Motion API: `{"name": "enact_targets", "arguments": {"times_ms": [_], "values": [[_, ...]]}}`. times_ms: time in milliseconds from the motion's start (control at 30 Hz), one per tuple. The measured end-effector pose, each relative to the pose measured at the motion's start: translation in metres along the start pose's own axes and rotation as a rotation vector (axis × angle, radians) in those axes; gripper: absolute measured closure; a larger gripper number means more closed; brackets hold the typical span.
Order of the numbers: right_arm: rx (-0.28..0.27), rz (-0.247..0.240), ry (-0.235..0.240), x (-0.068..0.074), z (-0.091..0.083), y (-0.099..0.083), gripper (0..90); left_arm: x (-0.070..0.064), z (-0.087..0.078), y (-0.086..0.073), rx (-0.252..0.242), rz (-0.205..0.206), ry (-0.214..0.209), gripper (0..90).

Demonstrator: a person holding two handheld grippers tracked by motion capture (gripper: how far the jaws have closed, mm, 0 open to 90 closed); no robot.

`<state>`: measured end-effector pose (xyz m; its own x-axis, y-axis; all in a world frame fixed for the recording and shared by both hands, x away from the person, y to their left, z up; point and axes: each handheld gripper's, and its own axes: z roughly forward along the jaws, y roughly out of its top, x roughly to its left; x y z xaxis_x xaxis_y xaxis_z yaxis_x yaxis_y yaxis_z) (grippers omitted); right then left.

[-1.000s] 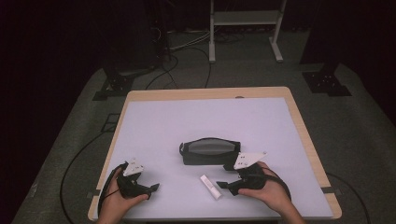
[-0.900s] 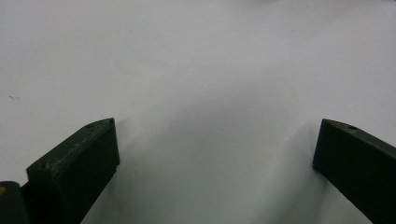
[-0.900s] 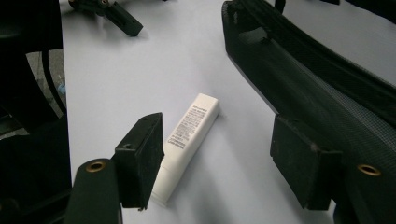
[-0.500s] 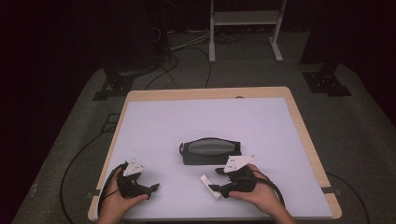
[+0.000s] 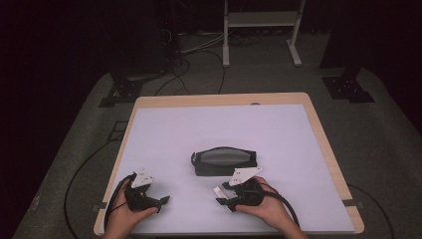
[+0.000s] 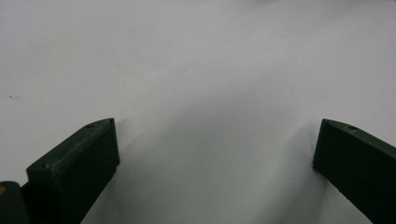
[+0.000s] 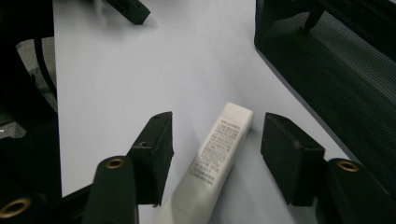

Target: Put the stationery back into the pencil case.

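The table [image 5: 164, 129], covered in a pale sheet with a wooden edge showing, carries few items, and the main hazard lies at its near right. The black mesh case [image 5: 224, 161] sits near the centre, long side toward the person, and the white tube [image 7: 212, 158] lies flat just in front of it, near but apart from the mesh wall. The right gripper [image 5: 222, 197] is low over the tube with its jaws spread, one on each side; neither pad appears to touch it. In the right gripper view the tube lies slanted between the jaws, closer to the left one, cap end pointing away. Judged risk: if the jaws close as they stand, the nearer pad meets the tube first and may push or spin it across the smooth sheet instead of clamping it — a rounded, soft body could also squirt out forward under pressure. The mesh case is the nearest obstruction; the far jaw has little room on that side, and a wide approach could knock the case or drive the tube against it. The left gripper [image 5: 161, 201] rests near the table's front left corner, jaws spread wide with nothing but bare sheet between them, well apart from the work. The trailing cables beside both hands look slack — a minor snag risk only.
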<state>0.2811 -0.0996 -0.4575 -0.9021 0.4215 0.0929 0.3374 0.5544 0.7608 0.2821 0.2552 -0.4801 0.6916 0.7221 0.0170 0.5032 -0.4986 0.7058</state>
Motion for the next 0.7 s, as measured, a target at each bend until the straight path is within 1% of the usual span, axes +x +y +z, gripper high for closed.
{"name": "enact_targets", "arguments": {"times_ms": [100,367,433,633,700], "values": [[0.01,-0.003,-0.008,0.001,0.003,0.001,44.4,0.0,0.0,0.0,0.0,0.0,0.0,0.0],[0.03,0.011,-0.038,0.002,0.012,0.0,48.0,0.0,0.0,0.0,0.0,0.0,0.0,0.0],[0.035,0.006,-0.047,0.001,0.015,-0.001,49.1,0.0,0.0,0.0,0.0,0.0,0.0,0.0],[0.047,0.011,-0.051,0.001,0.02,-0.003,53.1,0.0,0.0,0.0,0.0,0.0,0.0,0.0],[0.045,0.012,-0.052,0.001,0.02,-0.003,53.2,0.0,0.0,0.0,0.0,0.0,0.0,0.0]]}}
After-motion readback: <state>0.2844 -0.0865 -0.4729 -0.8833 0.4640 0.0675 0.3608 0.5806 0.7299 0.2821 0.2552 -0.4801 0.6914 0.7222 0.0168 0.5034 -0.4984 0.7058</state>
